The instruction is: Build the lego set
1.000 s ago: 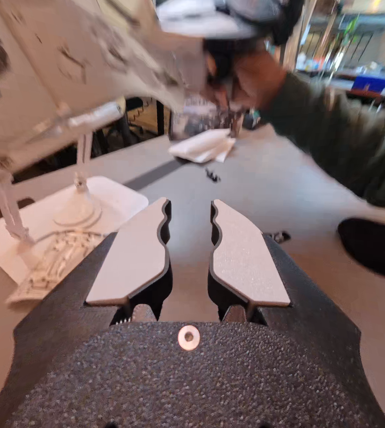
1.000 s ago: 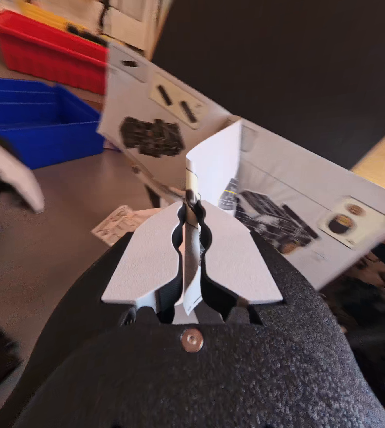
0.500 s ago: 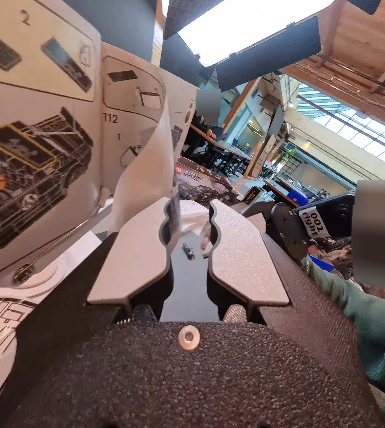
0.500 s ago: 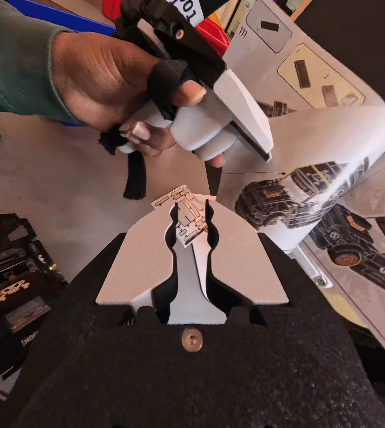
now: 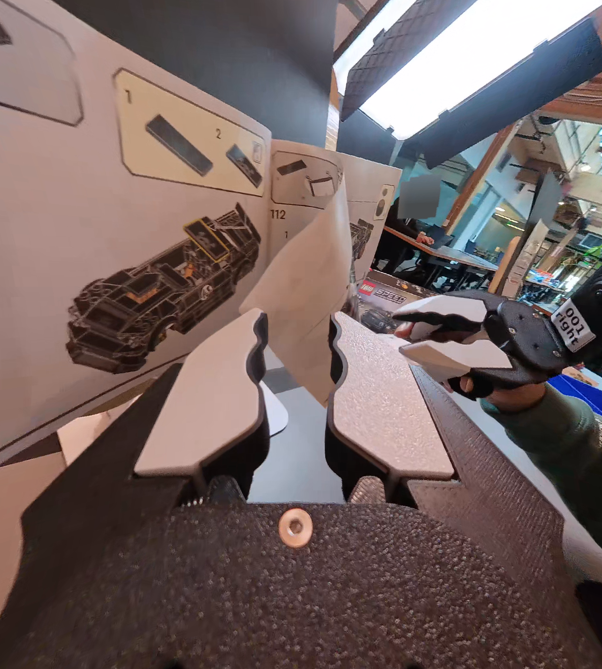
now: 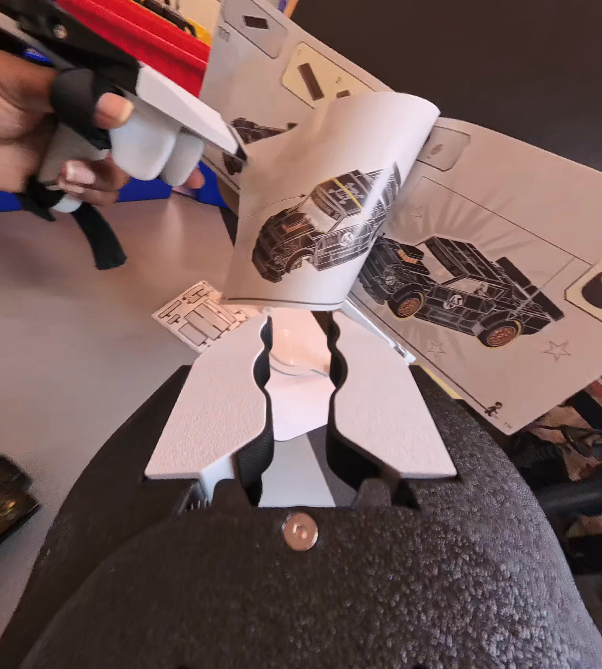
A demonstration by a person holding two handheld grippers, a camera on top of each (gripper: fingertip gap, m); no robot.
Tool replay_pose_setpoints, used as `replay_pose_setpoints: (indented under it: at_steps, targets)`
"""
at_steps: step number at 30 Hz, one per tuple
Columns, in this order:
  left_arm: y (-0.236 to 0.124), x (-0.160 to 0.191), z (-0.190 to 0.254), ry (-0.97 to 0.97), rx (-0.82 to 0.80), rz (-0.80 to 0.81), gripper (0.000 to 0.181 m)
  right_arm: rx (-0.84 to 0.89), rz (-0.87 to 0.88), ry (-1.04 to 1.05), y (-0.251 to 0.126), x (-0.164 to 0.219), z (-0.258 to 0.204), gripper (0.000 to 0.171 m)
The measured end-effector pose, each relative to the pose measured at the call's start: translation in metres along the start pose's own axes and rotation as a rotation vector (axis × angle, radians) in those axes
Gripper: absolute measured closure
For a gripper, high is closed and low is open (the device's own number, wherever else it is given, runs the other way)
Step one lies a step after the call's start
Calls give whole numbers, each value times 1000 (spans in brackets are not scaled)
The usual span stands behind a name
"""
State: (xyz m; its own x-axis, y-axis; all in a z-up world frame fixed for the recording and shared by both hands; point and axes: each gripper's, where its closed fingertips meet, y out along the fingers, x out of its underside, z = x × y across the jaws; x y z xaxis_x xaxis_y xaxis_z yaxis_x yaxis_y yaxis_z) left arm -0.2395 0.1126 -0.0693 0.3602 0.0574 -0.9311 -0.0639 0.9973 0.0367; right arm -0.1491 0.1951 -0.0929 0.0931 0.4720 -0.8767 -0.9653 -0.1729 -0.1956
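Jaws of both grippers parted, loose booklet page [image 5: 306,289] between left gripper [image 5: 297,329] tips, contact unclear

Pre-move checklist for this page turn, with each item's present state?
1. Loose page lies in the gap between the left gripper's fingers: ok.
2. Left gripper clamped on that page: not ok, the jaws stand apart.
3. Right gripper open and empty: ok.
4. Right gripper off the loose page: ok, the left wrist view shows it apart, to the right.
5. Instruction booklet propped up, facing pages readable: ok.
6. Parts for the next step at hand: cannot tell, no loose parts show in either view.
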Motion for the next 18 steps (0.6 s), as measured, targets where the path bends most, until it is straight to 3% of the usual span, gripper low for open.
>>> replay_pose_setpoints:
  at_steps: [5, 12, 16, 18]
  targets:
    - [-4, 4, -12, 1, -42, -2, 143, -15, -44, 26, 31, 4, 6, 137]
    - [-6, 40, -12, -72, 23, -108, 120, -44, -37, 28, 50, 1, -3, 136]
    - [-1, 46, 8, -45, 141, -116, 136, -63, -38, 33, 52, 2, -10, 136]
    - [1, 44, 16, -4, 170, -115, 156, -68, -44, 27, 52, 3, -13, 136]
